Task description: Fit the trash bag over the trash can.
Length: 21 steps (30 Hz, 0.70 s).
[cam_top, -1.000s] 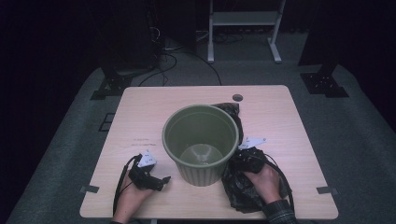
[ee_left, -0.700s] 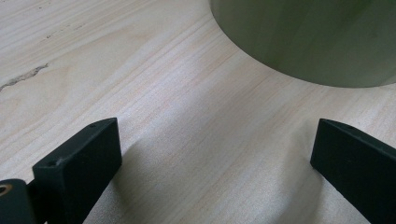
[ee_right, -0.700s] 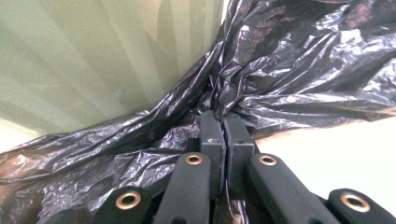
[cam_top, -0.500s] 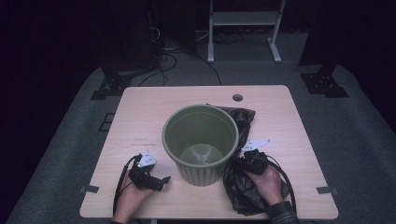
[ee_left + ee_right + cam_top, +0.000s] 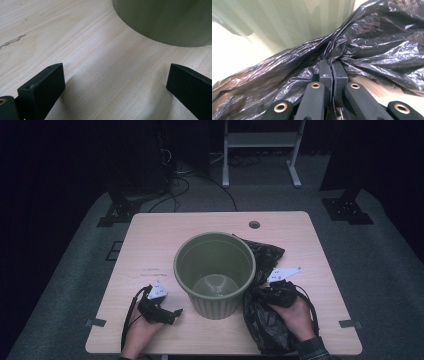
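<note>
A green bin stands upright and empty in the middle of the wooden table. A crumpled black plastic bag lies to its right, running from behind the bin to the table's front edge. My right gripper is shut on a fold of the black bag, close beside the bin's wall. My left gripper rests low at the front left, open, its jaws wide apart over bare wood, with the bin's base just ahead.
A round cable hole sits near the table's far edge. Beyond the table are a white stand and cables on the dark floor. Bare wood lies to the left of the bin.
My right gripper has drawn back toward the front edge with the bag, which now bunches more in front and to the right of the bin. The left gripper has stayed put.
</note>
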Each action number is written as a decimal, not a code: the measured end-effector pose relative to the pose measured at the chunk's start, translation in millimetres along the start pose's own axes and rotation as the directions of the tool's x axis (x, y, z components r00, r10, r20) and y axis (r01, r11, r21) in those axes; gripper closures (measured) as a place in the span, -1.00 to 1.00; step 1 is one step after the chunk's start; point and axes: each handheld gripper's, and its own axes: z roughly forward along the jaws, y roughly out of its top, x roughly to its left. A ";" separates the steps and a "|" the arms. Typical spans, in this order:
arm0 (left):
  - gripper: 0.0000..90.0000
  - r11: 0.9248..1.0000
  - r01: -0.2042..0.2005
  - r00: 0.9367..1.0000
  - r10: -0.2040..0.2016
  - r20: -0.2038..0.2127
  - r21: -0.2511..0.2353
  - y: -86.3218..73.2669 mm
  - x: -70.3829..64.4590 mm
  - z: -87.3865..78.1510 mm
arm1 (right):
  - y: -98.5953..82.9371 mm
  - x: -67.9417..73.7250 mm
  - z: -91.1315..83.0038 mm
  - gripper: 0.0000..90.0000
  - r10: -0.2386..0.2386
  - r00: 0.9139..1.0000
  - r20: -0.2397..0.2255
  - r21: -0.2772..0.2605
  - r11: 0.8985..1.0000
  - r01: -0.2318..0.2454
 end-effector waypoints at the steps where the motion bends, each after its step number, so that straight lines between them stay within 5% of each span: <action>1: -0.99 1.000 0.000 1.000 0.000 0.000 0.000 0.0 0.0 0.0 | 0.2 0.7 -1.8 0.97 -0.006 1.000 -0.007 -0.001 1.000 0.006; 21: -0.99 1.000 -0.002 1.000 0.002 0.000 0.002 0.0 0.1 -0.1 | 30.0 17.8 -46.9 0.97 -0.084 0.994 -0.075 -0.100 0.992 0.076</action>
